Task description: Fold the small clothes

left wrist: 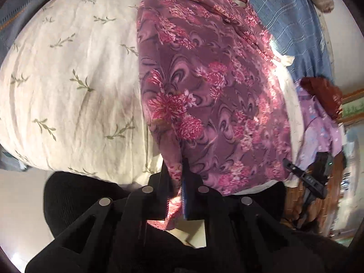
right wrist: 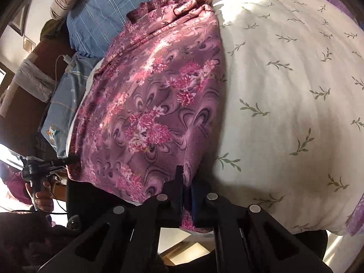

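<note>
Spread over the cream leaf-print quilt, a purple floral garment, long axis running from the quilt's near edge away toward the blue checked pillow at the far end. Left gripper clamped tight on one near corner of the garment, cloth bunched between the jaws; right gripper likewise closed on the other near corner, fabric pinched and trailing below. Both corners held at the quilt's near edge, neither hand nearer than the other. Neckline end pointing away, toward the pillow. Next move, probably: carrying the near hem straight along that long axis toward the far end, keeping both corners level to avoid a skewed fold
</note>
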`<action>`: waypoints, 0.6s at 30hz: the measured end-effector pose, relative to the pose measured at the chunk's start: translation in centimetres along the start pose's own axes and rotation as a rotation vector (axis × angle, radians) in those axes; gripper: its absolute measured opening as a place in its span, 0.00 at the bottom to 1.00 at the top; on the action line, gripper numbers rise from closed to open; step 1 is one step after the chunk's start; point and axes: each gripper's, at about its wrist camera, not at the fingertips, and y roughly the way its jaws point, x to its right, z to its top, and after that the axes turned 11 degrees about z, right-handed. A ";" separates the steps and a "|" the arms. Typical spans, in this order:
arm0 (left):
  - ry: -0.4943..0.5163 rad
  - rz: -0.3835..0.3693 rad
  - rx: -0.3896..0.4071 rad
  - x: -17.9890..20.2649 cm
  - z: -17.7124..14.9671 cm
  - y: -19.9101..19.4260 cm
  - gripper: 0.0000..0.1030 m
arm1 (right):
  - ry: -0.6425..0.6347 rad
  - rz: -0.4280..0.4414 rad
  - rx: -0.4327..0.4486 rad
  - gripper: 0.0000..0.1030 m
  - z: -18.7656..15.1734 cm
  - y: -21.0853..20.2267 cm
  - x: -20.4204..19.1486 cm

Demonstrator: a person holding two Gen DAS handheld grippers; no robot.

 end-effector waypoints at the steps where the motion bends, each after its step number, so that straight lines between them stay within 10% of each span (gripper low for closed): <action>1: -0.001 -0.019 0.009 0.0 0.0 -0.4 0.06 | 0.017 0.028 0.012 0.04 0.0 -0.4 0.2; 18: 0.011 -0.178 0.211 4.3 10.5 -6.1 0.06 | 0.235 0.508 0.181 0.04 8.6 -0.9 0.7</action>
